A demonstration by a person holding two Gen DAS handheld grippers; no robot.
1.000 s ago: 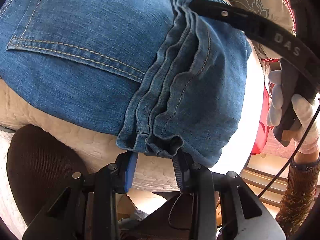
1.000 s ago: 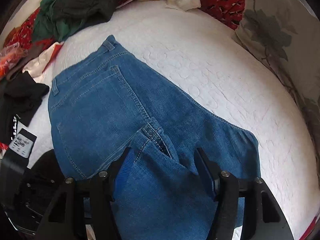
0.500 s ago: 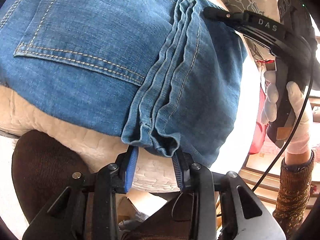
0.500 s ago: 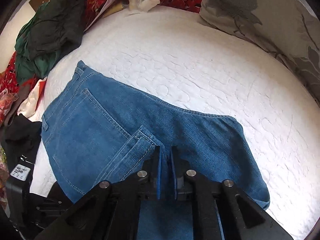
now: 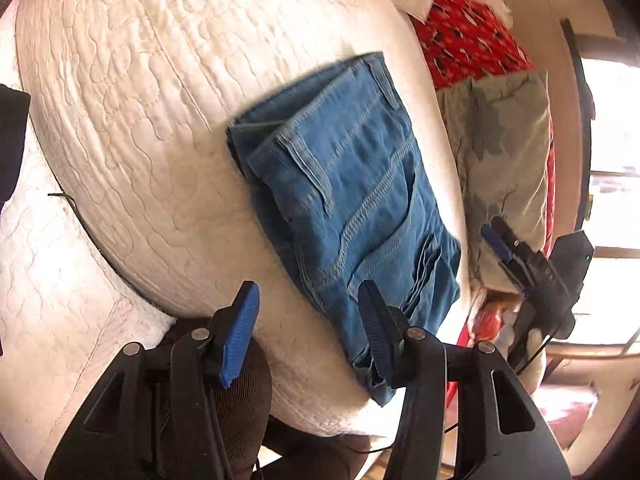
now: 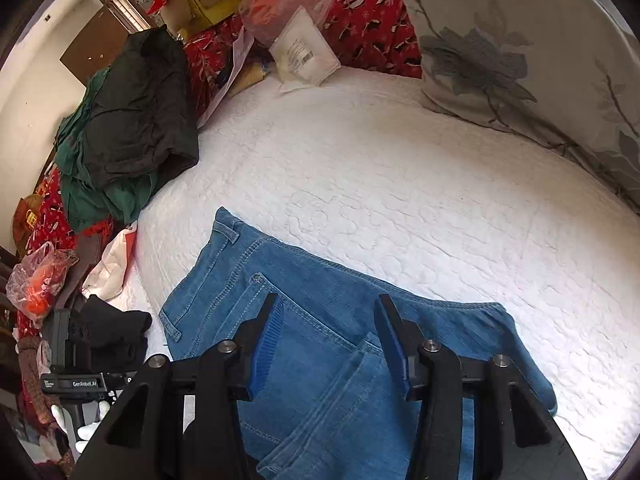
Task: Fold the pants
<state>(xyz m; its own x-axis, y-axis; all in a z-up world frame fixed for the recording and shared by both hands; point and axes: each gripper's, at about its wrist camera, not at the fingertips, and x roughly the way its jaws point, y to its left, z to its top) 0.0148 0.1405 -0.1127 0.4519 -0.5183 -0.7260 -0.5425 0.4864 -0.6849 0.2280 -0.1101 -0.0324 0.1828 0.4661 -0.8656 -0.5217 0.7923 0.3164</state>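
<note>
A: Where were the grippers?
B: Both hung over the jeans (image 6: pixel 320 360), jaws opening; neither the left gripper (image 5: pixel 308 336) nor the right gripper (image 6: pixel 326 340) grasped anything.
A: And the jeans?
B: Folded on the white quilt (image 6: pixel 400 168), near its edge; beyond them, the floral pillow (image 6: pixel 520 60).

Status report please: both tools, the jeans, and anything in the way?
Left tool and right tool opening, gripping nothing. Jeans folded on white quilt. Nothing in the way.
</note>
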